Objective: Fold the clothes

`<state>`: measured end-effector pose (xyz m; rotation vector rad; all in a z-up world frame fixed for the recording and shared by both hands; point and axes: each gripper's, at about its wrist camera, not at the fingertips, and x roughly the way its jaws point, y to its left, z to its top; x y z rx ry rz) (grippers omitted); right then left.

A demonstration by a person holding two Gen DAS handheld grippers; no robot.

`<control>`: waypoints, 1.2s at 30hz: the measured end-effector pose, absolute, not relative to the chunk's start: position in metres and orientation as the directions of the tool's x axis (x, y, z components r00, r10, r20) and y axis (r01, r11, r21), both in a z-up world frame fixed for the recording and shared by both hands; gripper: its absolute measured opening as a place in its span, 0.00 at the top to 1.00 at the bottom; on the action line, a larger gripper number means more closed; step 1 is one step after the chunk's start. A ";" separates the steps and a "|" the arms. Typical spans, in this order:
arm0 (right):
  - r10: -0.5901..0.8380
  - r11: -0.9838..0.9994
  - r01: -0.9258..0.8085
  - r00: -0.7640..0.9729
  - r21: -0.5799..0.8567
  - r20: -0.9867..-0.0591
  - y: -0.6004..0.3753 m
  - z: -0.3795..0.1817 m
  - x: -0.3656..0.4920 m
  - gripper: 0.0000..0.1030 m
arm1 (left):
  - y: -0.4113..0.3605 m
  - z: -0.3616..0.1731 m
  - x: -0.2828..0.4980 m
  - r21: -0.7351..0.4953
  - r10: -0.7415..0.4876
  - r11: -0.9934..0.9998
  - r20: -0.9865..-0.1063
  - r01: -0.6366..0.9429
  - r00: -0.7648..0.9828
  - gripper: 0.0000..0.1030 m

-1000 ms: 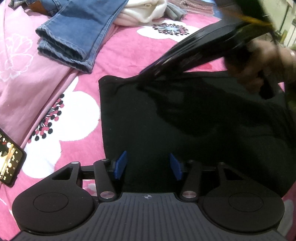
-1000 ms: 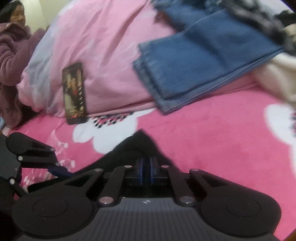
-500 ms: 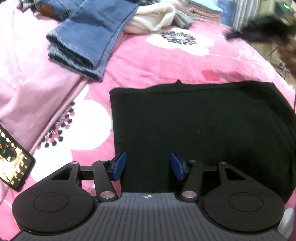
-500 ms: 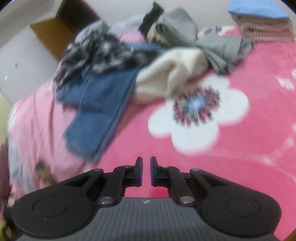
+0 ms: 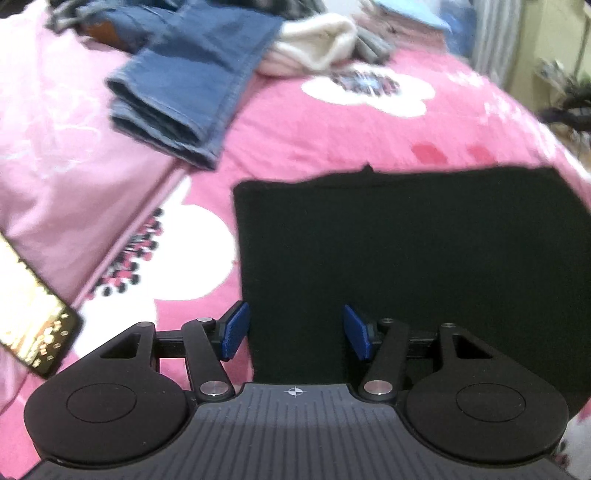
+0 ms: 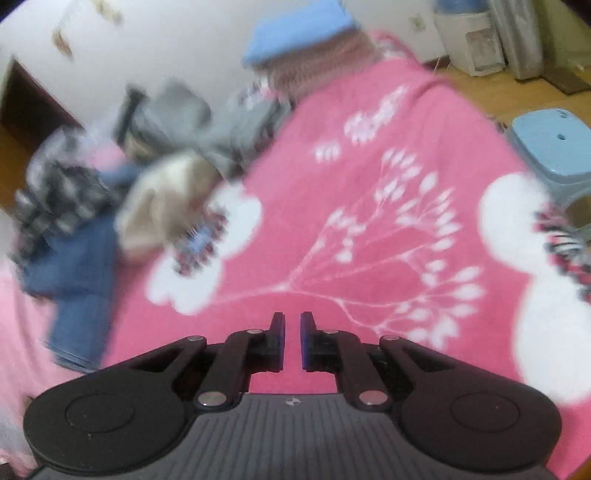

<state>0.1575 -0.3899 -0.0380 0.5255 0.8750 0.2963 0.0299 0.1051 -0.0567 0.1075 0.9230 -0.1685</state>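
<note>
Black fabric fills the middle and right of the left wrist view: a folded black garment (image 5: pixel 413 266) lies flat on a pink flowered blanket (image 5: pixel 332 133), its left edge straight and its far edge nearly so, with a small nick at 12 o'clock. The left gripper (image 5: pixel 294 332) hangs over the near part of this garment with its blue pads (image 5: pixel 233 330) apart and the jaws opening; only flat cloth shows in the gap, and neither pad presses on it. The left pad sits right at the garment's left edge. At 11 o'clock, folded blue jeans (image 5: pixel 188 92) lie well apart from the black piece, with a cream garment (image 5: pixel 314 55) just beside them toward 12 o'clock. A phone (image 5: pixel 29 325) with a lit screen rests at 9 o'clock near the frame edge.

The right wrist view is blurred. The right gripper (image 6: pixel 292 341) is over bare pink blanket (image 6: pixel 369 184), its fingers (image 6: pixel 277 339) almost together with a narrow slit between them and nothing in it. At 10 o'clock sits a heap of unfolded clothes (image 6: pixel 155 147), with the jeans (image 6: pixel 77 280) at 9 o'clock. A stack of folded items topped in light blue (image 6: pixel 295 33) stands at 12 o'clock. A pale blue stool (image 6: pixel 554 147) is on the floor at 2 o'clock.
</note>
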 end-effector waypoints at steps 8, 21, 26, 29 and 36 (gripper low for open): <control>0.586 0.783 -0.083 0.432 0.616 -0.686 -0.378 -0.066 0.092 0.88 | 0.096 -0.036 0.000 -0.074 -0.198 0.966 -0.832 0.250 0.518 0.42; 0.267 0.702 0.207 0.811 0.682 -0.521 -0.482 -0.037 0.026 0.85 | 0.190 -0.008 -0.059 -0.190 -0.130 0.981 -0.747 -0.023 0.652 0.42; 0.130 0.856 0.099 0.909 0.508 -0.396 -0.497 0.038 -0.013 0.84 | 0.249 0.018 -0.092 -0.162 0.017 0.968 -0.720 -0.191 0.694 0.42; 0.160 0.925 -0.031 0.936 0.379 -0.313 -0.471 0.075 -0.032 0.84 | 0.259 0.022 -0.117 -0.194 0.035 0.951 -0.704 -0.239 0.710 0.41; 0.450 0.893 -0.438 0.876 0.102 -0.173 -0.347 0.137 -0.069 0.67 | 0.241 0.004 -0.146 -0.352 -0.073 0.905 -0.683 -0.240 0.727 0.32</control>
